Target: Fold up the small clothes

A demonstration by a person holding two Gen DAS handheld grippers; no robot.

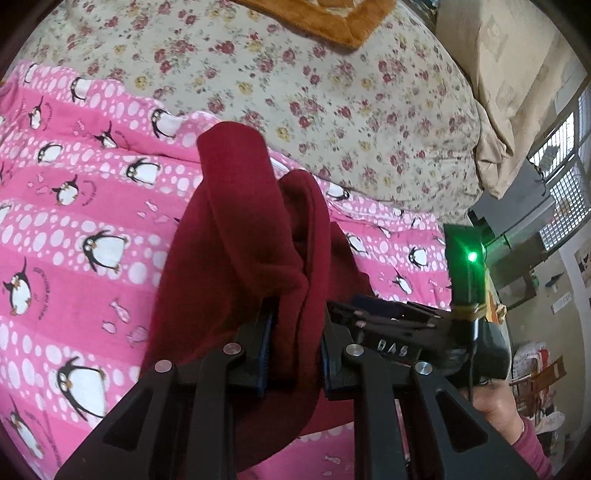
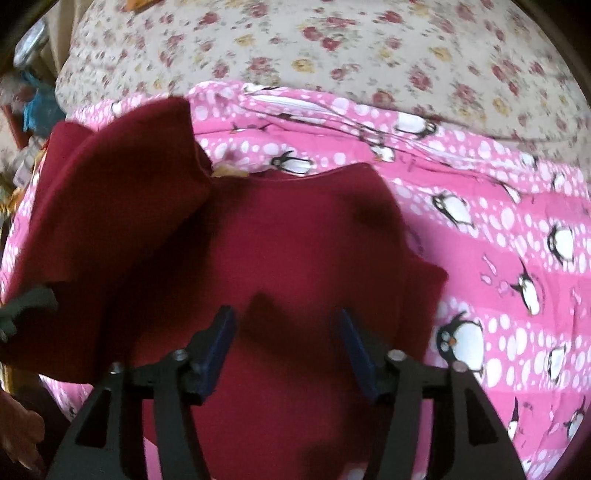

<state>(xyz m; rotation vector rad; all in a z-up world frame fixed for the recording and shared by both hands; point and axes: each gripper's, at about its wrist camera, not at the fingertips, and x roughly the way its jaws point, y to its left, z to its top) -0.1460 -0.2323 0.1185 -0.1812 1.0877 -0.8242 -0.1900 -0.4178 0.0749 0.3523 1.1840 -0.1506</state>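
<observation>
A dark red fleece garment lies on a pink penguin-print blanket. Its left part is lifted into a raised flap. In the left wrist view my left gripper is shut on a bunched fold of the red garment, which rises between the blue pads. My right gripper hovers just over the flat part of the garment, open, its pads apart and nothing pinched between them. The right gripper's black body with a green light shows in the left wrist view, with a person's hand holding it.
The pink blanket lies on a floral bedsheet. An orange-brown blanket is at the far end of the bed. A beige cloth and a window are to the right, and room clutter is past the bed's left edge.
</observation>
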